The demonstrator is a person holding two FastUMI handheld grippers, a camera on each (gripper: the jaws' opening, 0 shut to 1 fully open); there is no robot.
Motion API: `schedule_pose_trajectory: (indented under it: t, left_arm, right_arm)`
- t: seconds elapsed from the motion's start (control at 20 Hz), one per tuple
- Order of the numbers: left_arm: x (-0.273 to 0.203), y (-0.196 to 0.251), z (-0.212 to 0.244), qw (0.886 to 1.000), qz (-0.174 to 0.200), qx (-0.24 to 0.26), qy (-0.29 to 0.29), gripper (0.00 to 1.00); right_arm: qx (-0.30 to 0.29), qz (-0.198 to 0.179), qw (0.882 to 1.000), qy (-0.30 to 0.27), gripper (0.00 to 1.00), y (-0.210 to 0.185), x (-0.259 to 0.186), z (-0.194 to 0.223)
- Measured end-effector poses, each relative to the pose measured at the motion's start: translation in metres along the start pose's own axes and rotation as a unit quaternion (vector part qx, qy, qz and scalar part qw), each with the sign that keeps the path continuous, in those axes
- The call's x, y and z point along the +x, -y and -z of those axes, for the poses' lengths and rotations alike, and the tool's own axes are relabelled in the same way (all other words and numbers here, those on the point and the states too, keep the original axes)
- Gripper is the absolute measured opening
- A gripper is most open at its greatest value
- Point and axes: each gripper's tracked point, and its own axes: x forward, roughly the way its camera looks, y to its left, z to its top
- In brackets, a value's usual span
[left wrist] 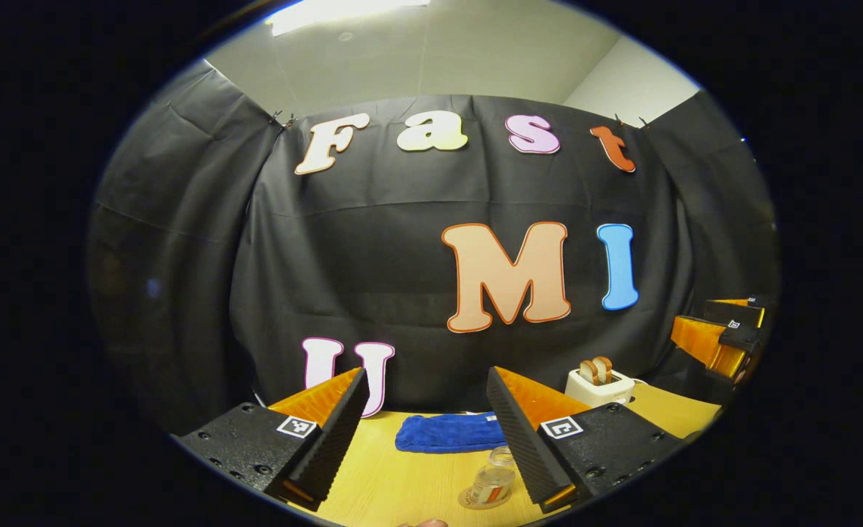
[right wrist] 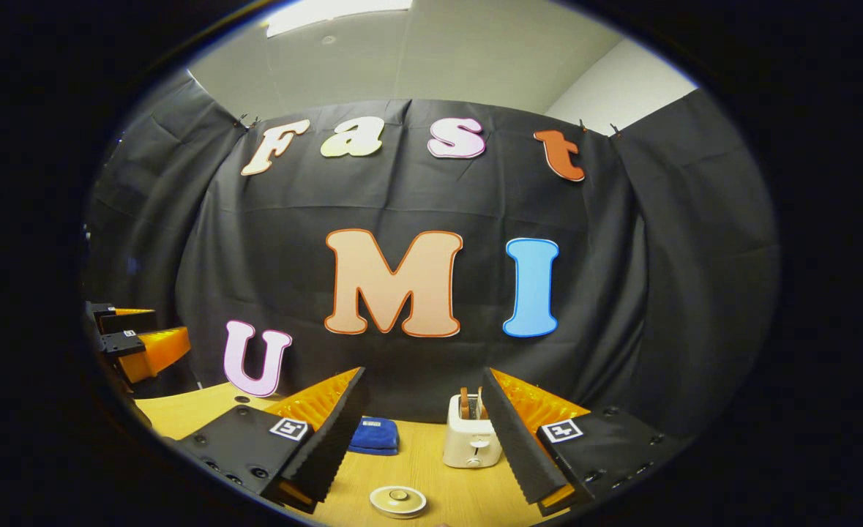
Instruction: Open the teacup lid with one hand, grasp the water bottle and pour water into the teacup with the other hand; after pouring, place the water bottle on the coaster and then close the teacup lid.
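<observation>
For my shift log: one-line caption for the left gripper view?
Open left hand-held gripper above the table, framing a blue cloth and water bottle.

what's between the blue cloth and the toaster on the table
Bare tabletop: in the right gripper view, nothing sits between the blue cloth and the toaster.

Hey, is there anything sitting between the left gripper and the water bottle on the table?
Nothing visible is in the way. In the left gripper view the left gripper hangs open above the table, and the water bottle stands just below and ahead of it. The blue cloth lies farther back, beyond the bottle.
</observation>
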Motion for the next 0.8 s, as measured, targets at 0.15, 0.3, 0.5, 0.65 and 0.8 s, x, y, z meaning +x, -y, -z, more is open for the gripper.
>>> schedule_pose_trajectory:
  t: [0.15,0.3,0.5,0.65,0.8]
  left_arm:
    - [0.000,-0.002,0.002,1.000,0.000,0.001,-0.003,0.94]
    - [0.000,-0.004,0.002,1.000,-0.002,0.003,-0.003,0.92]
    - [-0.004,-0.011,-0.001,1.000,-0.008,0.014,-0.002,0.92]
    - [-0.008,-0.019,-0.005,1.000,-0.020,0.024,0.001,0.95]
    - [-0.011,-0.027,-0.006,0.999,-0.030,0.028,0.002,0.95]
  right_arm:
    - [-0.007,-0.003,1.000,-0.003,0.94,-0.003,-0.001,0.002]
    - [-0.006,-0.011,1.000,-0.004,0.98,-0.008,-0.001,0.005]
    - [-0.012,-0.036,0.999,-0.035,0.99,-0.017,0.010,0.034]
    - [-0.026,-0.056,0.996,-0.067,0.99,-0.023,0.016,0.067]
    - [-0.040,-0.065,0.993,-0.093,0.99,-0.025,0.021,0.093]
